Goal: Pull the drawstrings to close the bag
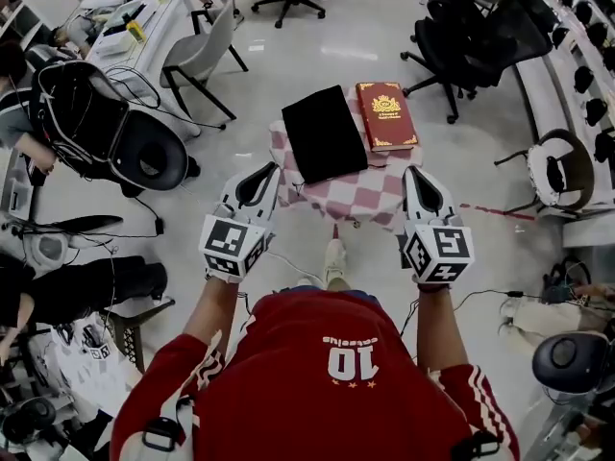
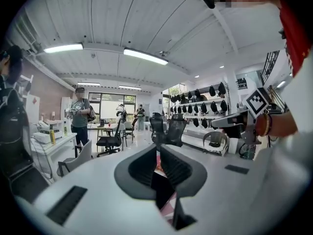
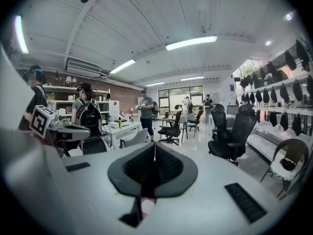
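Head view: the person, in a red jersey, holds both grippers low over the near edge of a small table (image 1: pixel 370 200) covered with a pink-and-white checked cloth. The left gripper (image 1: pixel 271 169) and the right gripper (image 1: pixel 412 172) both have their jaws pressed together with nothing in them. Each one points toward the table, one at either near corner. The black bag (image 1: pixel 324 133) lies flat on the far left part of the cloth, apart from both grippers. I cannot make out its drawstrings. A red book (image 1: pixel 386 115) lies just beside the bag on its right. Around the table is a pale glossy floor with office chairs (image 1: pixel 202 56) and desks, and cables trail on it.

Left gripper view: the two dark ribbed pads meet at the tip, with no thing between them. Below the tips a dark shape and a bit of the checked cloth show. The right gripper hangs at the right of this view. Beyond are strip lights, chairs, shelves of dark items and people standing.

Right gripper view: the pads are closed against each other and hold nothing. The left gripper shows at the left edge. The room behind has desks, black chairs and several people.
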A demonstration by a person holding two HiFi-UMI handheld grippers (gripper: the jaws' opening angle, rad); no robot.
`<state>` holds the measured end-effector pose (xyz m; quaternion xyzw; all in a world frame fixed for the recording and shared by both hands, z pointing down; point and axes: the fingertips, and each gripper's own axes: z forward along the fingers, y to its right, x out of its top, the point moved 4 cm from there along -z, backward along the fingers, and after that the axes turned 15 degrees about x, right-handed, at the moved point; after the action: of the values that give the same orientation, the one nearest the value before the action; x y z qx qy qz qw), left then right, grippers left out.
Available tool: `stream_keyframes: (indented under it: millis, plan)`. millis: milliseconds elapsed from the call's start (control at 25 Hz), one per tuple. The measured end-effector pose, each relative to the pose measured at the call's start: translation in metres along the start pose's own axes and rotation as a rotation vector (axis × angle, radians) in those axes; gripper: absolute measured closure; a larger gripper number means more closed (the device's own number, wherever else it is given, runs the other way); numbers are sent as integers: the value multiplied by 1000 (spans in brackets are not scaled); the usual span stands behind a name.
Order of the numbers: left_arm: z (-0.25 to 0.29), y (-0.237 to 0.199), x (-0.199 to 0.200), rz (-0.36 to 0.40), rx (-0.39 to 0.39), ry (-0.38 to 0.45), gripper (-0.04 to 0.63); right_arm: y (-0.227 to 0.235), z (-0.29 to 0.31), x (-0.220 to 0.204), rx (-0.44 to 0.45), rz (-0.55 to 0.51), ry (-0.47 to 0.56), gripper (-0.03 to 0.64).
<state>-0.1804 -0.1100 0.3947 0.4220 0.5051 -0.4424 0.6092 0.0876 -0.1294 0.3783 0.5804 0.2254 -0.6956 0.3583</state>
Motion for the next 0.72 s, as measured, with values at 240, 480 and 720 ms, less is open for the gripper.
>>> stream_keyframes:
  millis: [240,480,720]
  plan:
    - [6,3,-5,12,10,-28,511,0,6,-3,11,6,-10,601]
    - [11,6,-12,-10,-2,-40,469,1,10,-4,16,2,-6,601]
    - [12,8,-19,-9,-11,-52,460,3,10,-9,15,12,-16,601]
